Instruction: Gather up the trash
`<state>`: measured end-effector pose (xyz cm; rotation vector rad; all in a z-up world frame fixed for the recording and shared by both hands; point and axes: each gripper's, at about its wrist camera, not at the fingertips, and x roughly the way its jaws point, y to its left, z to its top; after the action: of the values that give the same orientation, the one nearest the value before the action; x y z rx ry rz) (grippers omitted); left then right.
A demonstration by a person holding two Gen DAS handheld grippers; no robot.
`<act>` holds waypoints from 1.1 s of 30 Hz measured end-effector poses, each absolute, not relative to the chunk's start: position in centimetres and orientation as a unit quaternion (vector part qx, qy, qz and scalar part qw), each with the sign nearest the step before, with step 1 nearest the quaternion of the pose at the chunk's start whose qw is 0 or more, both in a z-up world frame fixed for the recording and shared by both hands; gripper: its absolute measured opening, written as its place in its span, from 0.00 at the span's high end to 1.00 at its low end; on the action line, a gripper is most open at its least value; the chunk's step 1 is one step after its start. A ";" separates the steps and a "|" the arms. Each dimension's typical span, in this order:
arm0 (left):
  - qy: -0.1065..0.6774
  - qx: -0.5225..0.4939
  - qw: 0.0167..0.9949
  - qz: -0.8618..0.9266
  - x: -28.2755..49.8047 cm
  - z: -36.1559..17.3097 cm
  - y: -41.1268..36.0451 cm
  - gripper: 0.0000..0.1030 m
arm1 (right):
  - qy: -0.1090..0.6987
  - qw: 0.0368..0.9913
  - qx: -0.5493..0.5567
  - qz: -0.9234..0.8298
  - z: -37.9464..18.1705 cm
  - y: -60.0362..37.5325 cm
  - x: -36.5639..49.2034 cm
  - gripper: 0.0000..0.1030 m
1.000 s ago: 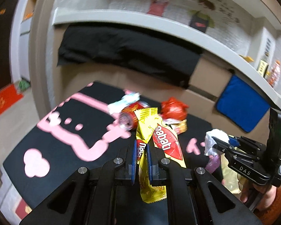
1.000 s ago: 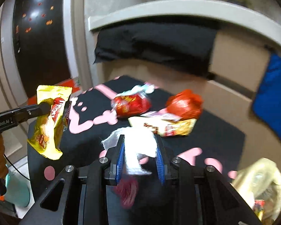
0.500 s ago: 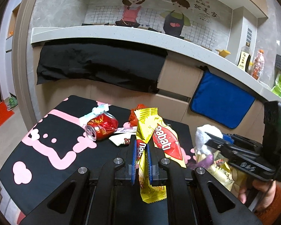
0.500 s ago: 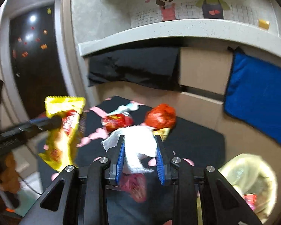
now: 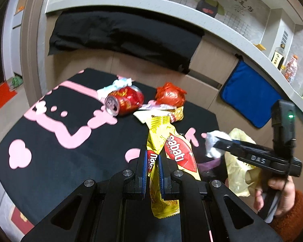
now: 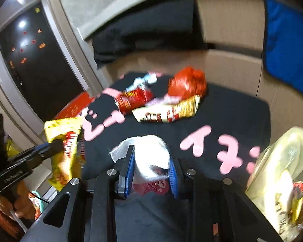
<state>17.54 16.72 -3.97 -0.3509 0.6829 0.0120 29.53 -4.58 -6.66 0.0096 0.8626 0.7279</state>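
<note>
The left tongs [image 5: 151,167] clench a yellow wafer wrapper [image 5: 161,141], while the right tongs [image 6: 151,167], jaws opening around a white tissue [image 6: 149,153], near the yellow trash bag [image 6: 282,161] to drop it.

Yellow wrapper [image 5: 161,141] pinched upright; white tissue [image 6: 151,153] crumpled.

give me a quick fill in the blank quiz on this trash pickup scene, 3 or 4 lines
1. The left gripper is shut on a ____ wafer wrapper.
2. The white tissue sits between the fingers of the ____ gripper.
3. The crushed red can lies on its ____ on the black cloth.
4. The crumpled red wrapper lies ____ the black cloth.

Missing words: yellow; right; side; on
</note>
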 end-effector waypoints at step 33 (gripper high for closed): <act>0.352 -0.166 0.921 -0.028 23.3 -5.1 11.7 0.90 | 0.378 0.891 0.033 0.252 -9.6 -13.0 27.8 0.48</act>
<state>23.32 11.68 -5.11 -0.3404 0.7230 -0.0576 27.77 -13.02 -9.56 0.0679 0.7841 0.5223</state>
